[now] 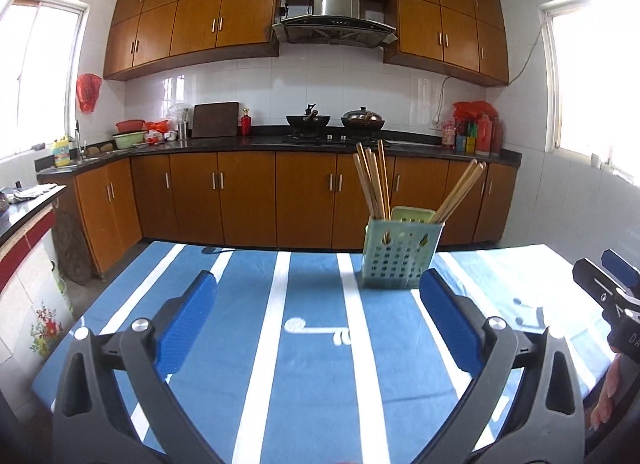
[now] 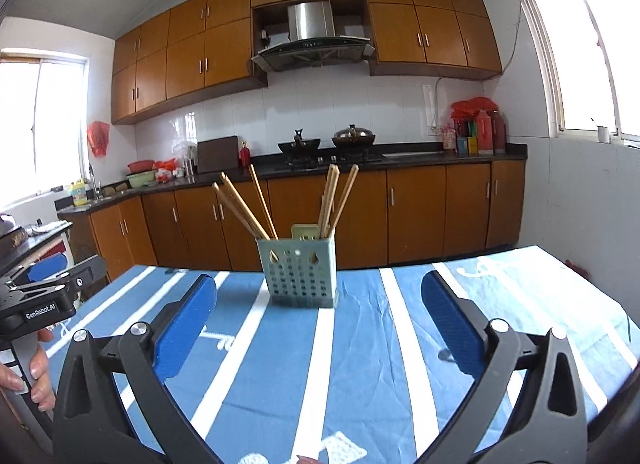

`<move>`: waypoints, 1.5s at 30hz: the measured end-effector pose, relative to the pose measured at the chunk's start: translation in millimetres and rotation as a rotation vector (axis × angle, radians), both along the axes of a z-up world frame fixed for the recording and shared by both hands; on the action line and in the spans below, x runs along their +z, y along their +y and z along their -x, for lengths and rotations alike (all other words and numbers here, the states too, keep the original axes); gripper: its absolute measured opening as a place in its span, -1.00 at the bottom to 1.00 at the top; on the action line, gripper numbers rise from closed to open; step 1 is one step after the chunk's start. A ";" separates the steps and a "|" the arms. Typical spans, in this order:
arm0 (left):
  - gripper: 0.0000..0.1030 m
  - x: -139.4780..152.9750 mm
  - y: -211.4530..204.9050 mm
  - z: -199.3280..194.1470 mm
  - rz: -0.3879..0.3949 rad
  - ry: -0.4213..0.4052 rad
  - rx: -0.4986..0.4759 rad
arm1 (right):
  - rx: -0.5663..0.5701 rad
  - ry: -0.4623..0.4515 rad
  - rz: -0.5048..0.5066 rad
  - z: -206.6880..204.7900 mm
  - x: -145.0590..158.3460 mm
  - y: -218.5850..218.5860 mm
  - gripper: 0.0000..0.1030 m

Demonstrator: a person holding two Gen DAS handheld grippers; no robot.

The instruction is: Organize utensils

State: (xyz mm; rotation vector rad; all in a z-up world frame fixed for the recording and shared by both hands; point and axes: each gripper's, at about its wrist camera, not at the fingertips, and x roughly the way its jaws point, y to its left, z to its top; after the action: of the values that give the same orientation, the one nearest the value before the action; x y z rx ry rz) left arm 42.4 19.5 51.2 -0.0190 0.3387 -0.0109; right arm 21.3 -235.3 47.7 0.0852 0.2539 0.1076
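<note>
Covering the table, a blue striped cloth (image 1: pixel 312 364) carries one pale green holder (image 2: pixel 298 272) near its far edge, chopsticks (image 2: pixel 244 204) already standing in it. Both the left gripper (image 1: pixel 318 320) and right gripper (image 2: pixel 320 324) gape wide, empty, well short of it. Sorting looks finished; withdrawing seems next. Only the right view shows fingers (image 2: pixel 38 368) gripping a handle.

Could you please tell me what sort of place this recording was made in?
Most likely a home kitchen: a range hood hangs above two pans on a gas stove, wooden cabinets line the walls, and a chopstick holder stands on a blue striped tablecloth.
</note>
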 end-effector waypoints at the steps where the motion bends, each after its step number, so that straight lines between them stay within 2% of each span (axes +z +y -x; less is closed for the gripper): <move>1: 0.92 -4.5 -1.7 3.5 -0.008 -0.001 0.000 | -0.005 0.003 0.013 2.5 -4.1 1.9 0.97; 10: 0.92 -39.3 -15.3 23.7 -0.031 0.005 -0.017 | -0.004 0.056 0.065 17.6 -40.8 17.0 0.97; 19: 0.92 -64.5 -16.5 31.3 -0.027 0.037 -0.004 | -0.013 0.091 0.074 18.5 -55.8 18.0 0.97; 45: 0.92 -76.0 -18.9 30.5 -0.022 0.060 0.012 | -0.011 0.133 0.073 17.8 -67.5 13.5 0.97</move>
State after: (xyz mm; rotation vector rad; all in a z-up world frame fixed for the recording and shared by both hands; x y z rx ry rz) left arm 11.9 0.5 -24.8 0.0000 0.3984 0.0052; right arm 3.5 -221.8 -19.8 0.0209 0.3894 0.0814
